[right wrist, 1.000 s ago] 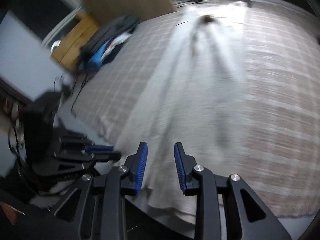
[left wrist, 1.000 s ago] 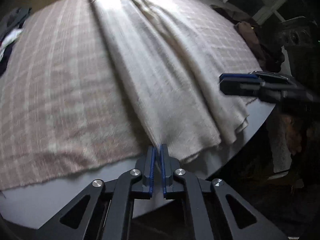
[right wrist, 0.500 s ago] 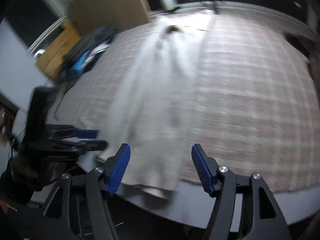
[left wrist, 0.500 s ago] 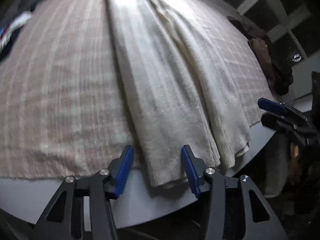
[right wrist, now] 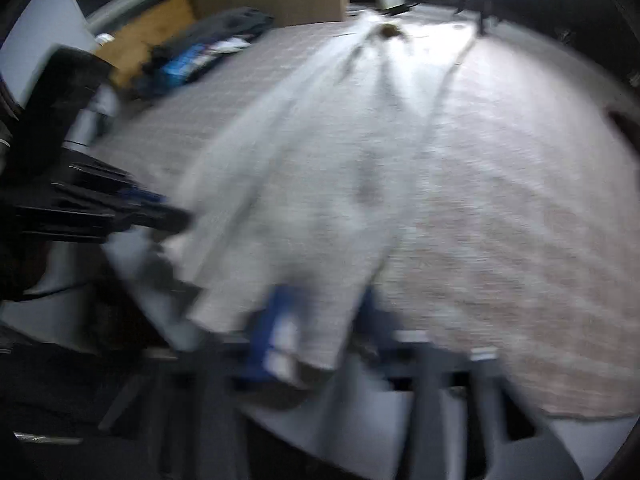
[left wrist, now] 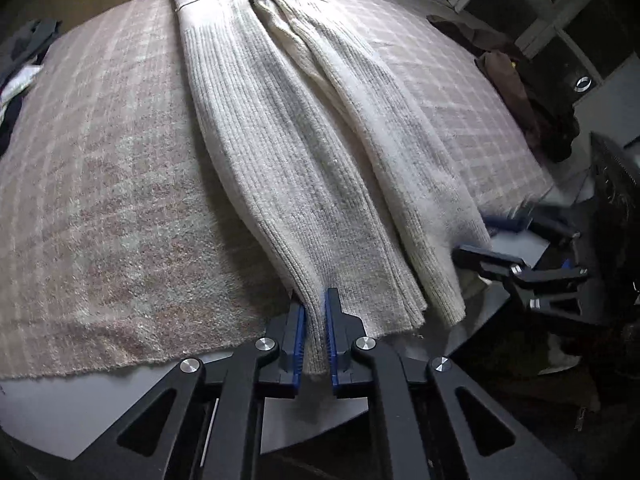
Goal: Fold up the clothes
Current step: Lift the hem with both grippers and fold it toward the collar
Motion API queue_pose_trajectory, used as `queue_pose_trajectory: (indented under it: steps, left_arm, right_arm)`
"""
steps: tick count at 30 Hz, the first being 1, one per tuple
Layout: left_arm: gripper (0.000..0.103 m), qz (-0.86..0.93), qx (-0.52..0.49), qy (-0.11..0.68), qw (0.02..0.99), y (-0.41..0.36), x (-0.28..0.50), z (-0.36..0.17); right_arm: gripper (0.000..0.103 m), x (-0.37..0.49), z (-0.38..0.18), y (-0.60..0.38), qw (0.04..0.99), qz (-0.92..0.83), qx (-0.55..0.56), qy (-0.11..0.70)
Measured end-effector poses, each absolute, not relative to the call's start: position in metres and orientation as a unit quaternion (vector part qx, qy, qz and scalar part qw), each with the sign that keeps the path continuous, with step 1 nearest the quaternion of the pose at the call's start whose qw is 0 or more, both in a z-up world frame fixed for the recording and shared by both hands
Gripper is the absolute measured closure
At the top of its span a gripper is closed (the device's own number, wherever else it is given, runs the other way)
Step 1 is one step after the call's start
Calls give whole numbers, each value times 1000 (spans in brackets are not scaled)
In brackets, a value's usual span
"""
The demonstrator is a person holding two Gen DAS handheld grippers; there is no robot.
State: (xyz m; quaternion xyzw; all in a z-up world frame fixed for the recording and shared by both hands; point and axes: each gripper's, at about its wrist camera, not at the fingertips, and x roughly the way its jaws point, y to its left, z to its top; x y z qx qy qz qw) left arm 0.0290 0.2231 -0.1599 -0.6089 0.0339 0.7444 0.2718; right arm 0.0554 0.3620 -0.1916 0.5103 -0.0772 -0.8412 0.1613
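Cream ribbed knit garment [left wrist: 304, 152] lies folded lengthwise down a pink-and-white checked blanket [left wrist: 100, 184] on the counter [left wrist: 80, 412], its near hem hanging over the blanket's edge. Both jaws have just been closing: the left hand-held gripper [left wrist: 315, 340] pinches the hem's left part between its blue pads. The right hand-held gripper [right wrist: 316, 332] is blurred, with knit between its jaws, so I cannot tell whether it grips
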Motion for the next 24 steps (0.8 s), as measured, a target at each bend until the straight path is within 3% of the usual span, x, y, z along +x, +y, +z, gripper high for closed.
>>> queue_pose_trajectory:
  steps: [6,10,18,24]
  left_arm:
    - [96,739,-597,-42,309,203,14,-128]
    - [97,755,-555,-59,343,194,-14,-81]
    - [97,800,-449,-57,395,182,-108,12]
    - [97,804,-440,-68,395,205,-208,19]
  right_arm:
    - [91,47,-165,409,206,-808,485,-264]
    - [91,27,-111,427,223,-818,430,-312]
    - [91,-57,-24,448,257,-847,358,-296]
    - [91,-164,-7,465,200,-872,334,-297]
